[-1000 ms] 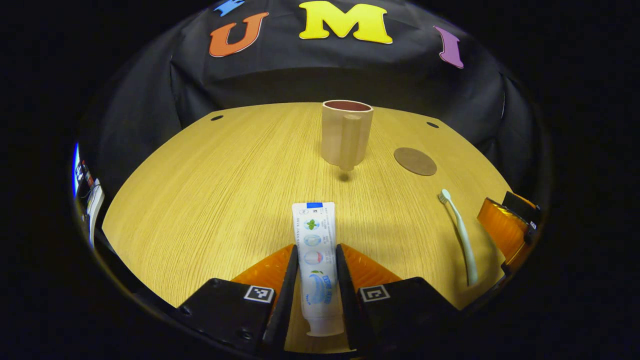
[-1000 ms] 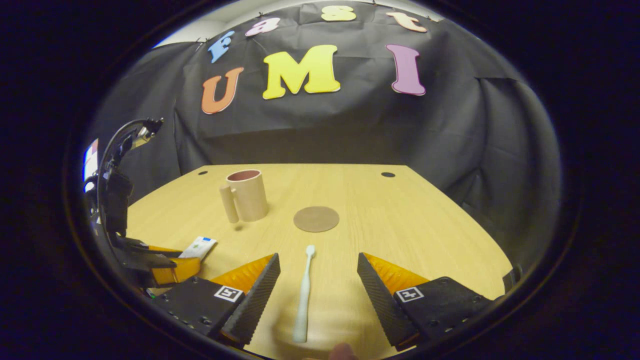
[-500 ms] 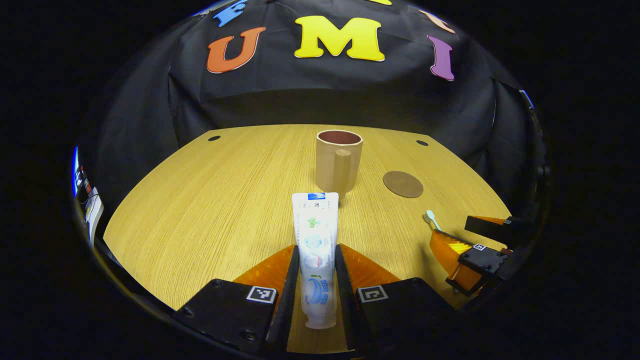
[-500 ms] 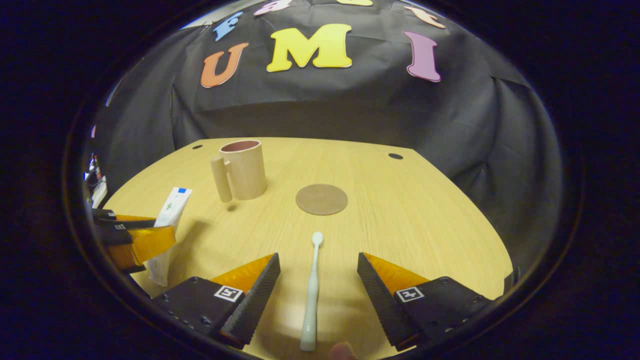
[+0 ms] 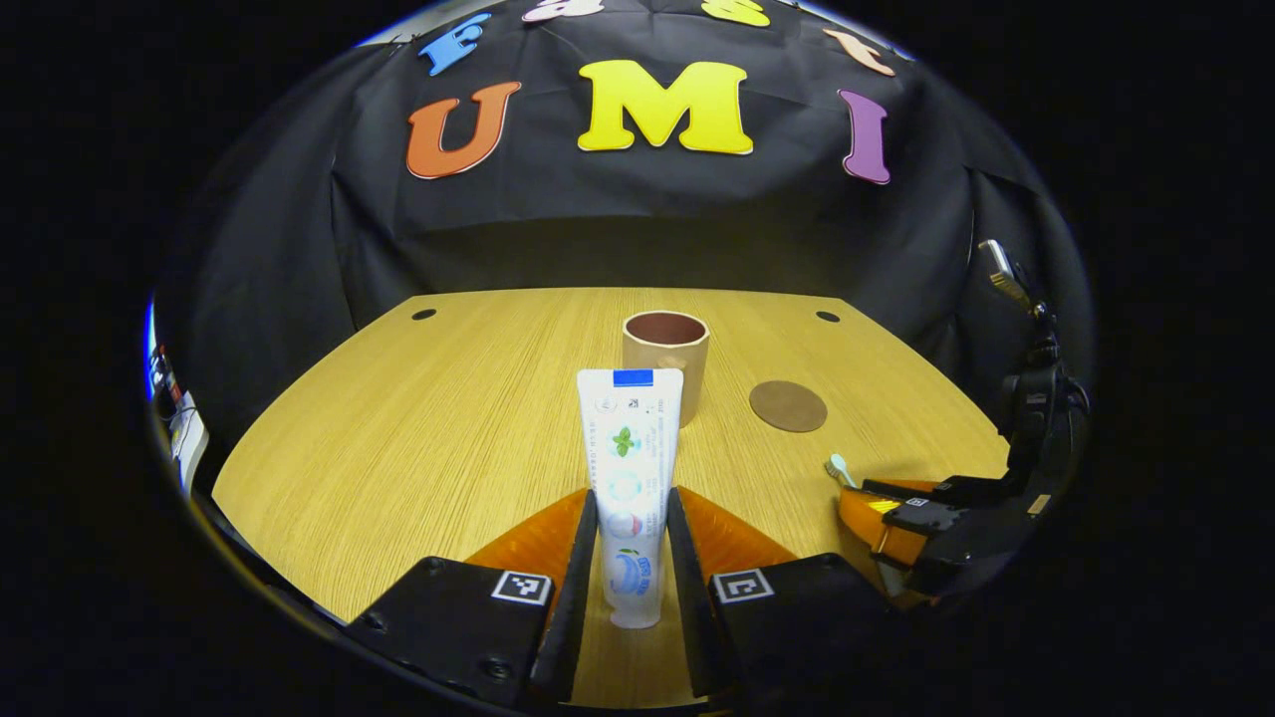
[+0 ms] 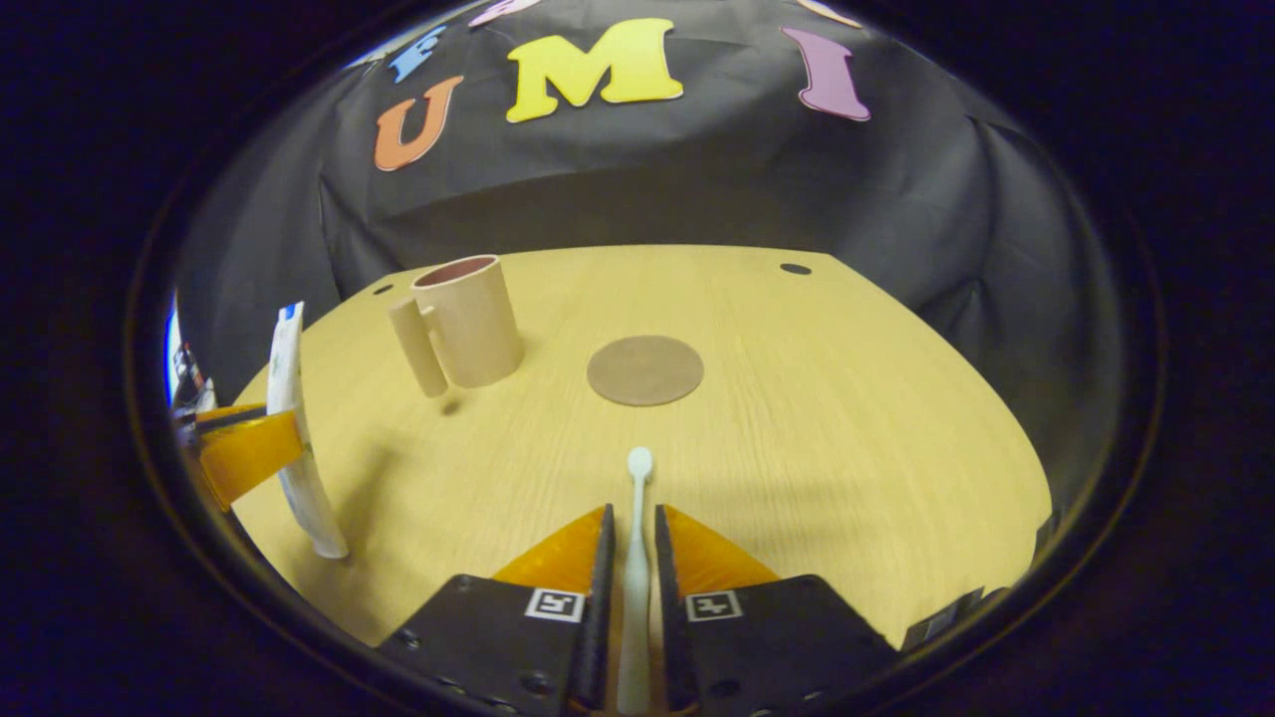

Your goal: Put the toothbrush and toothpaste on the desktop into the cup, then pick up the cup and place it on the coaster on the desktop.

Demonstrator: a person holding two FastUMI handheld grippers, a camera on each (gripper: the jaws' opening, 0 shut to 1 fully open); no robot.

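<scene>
My left gripper (image 5: 632, 503) is shut on a white toothpaste tube (image 5: 629, 468), which stands tilted upward, cap end down, just above the desktop. Straight beyond it stands the beige cup (image 5: 665, 362) with a dark inside, and the round brown coaster (image 5: 788, 405) lies to its right. My right gripper (image 6: 631, 523) is shut on the pale toothbrush (image 6: 636, 558) low over the desktop, bristle end pointing toward the coaster (image 6: 644, 368). From the right gripper view the cup (image 6: 466, 321) stands at the left with its handle facing me, and the toothpaste tube (image 6: 295, 438) hangs at the far left.
The wooden desktop (image 5: 418, 428) has small dark holes near its far corners. Black cloth closes off the back. Equipment with cables sits beyond the desktop's left edge (image 5: 179, 428). The other gripper with its hand-held mount (image 5: 956, 518) shows at the right of the left gripper view.
The right gripper closed from wide open onto the toothbrush. The left gripper lifted the toothpaste tube off the desktop and tilted it more upright.
</scene>
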